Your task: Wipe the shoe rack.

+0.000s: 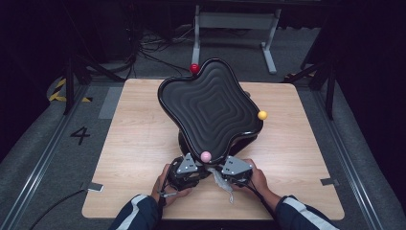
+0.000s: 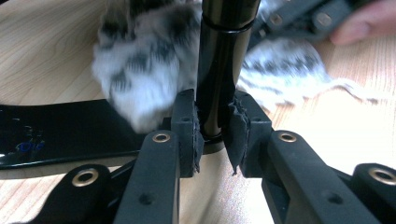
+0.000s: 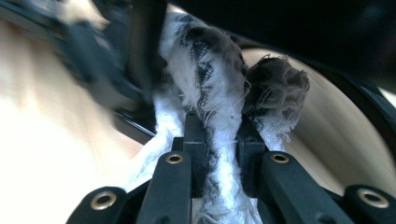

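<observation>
Both forearms, in dark sleeves with white stripes, come in from the near edge of the table [image 1: 143, 143] and meet close together just under the near rim of a black wavy tray [image 1: 210, 108]. The left hand [image 1: 165, 189] holds the left tool [image 1: 194, 168] pointing up and inward toward the tray's underside. The right hand [image 1: 256, 178] holds the right tool [image 1: 221, 171] angled toward the left one, so the two nearly touch below a pink ball [image 1: 206, 155].

In the left gripper view the left tool [image 2: 212, 133] is clamped on a glossy black post [image 2: 219, 70], its pads pressing either side near the post's lower end. A white cloth [image 2: 140, 65] with dark speckles lies against the post on the far side, blurred.

In the right gripper view the right tool [image 3: 223, 140] is clamped on the cloth [image 3: 205, 70], which bunches up above the jaws and trails down between them, frayed at its edges. A dark wad [image 3: 278, 88] of it sits beside the right jaw.

The tray is tilted on its stand, ridged in nested rings, and holds nothing. A red ball [image 1: 194, 68] and a yellow ball [image 1: 262, 115] sit on its rim, like the pink one.

A "4" [image 1: 80, 135] is marked on the floor left of the table.
</observation>
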Tool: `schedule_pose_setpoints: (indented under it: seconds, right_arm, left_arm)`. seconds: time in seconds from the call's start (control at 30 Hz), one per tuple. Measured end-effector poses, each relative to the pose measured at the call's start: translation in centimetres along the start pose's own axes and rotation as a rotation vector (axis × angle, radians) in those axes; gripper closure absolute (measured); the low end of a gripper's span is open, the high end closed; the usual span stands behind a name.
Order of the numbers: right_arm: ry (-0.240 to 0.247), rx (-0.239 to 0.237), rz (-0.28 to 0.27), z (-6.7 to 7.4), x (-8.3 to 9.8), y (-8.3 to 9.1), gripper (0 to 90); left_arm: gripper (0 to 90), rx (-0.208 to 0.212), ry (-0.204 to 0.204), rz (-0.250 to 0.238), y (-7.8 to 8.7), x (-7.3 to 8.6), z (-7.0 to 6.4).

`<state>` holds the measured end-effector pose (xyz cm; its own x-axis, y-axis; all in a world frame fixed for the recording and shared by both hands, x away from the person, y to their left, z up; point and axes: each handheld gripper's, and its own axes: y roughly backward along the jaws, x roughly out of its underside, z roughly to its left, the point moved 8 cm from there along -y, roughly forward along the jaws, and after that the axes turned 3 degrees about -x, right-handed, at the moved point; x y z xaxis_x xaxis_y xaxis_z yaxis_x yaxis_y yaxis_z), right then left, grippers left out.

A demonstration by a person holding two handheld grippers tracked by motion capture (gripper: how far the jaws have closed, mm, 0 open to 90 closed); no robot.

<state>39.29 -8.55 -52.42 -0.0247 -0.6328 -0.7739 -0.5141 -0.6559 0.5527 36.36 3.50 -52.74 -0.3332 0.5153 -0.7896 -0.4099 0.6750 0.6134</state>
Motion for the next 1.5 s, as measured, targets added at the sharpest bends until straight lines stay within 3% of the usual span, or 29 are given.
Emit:
schedule_pose_setpoints:
  seconds: [0.1,0.47,0.73,0.9,1.03,1.27,1.5]
  right_arm:
    - [-0.016,0.058,0.023,-1.8,1.0,0.3,78.9]
    - [-0.061,0.139,0.06,-5.2,2.7,0.8,79.0]
    - [-0.122,0.218,0.095,-8.3,4.5,1.7,79.0]
    - [-0.126,0.262,0.117,-9.6,5.4,2.1,79.0]
    - [-0.17,0.276,0.127,-10.8,6.1,2.4,79.0]
    - [-0.179,0.291,0.131,-11.3,6.4,2.6,79.1]
    - [-0.183,0.239,0.115,-10.3,5.9,2.5,79.0]
  left_arm:
    - [73.4,0.002,0.0,-0.001,0.0,0.0,0.0]
    - [73.6,0.0,-0.002,-0.001,0.0,0.0,0.0]
    - [73.5,0.003,0.005,0.0,0.0,0.0,0.0]
    - [73.5,0.005,0.006,-0.001,0.0,0.0,0.0]
    - [73.5,0.004,0.004,-0.001,0.0,0.0,0.0]
    - [73.5,0.006,0.006,-0.001,0.0,0.0,0.0]
    - [73.5,0.007,0.006,-0.001,0.0,0.0,0.0]
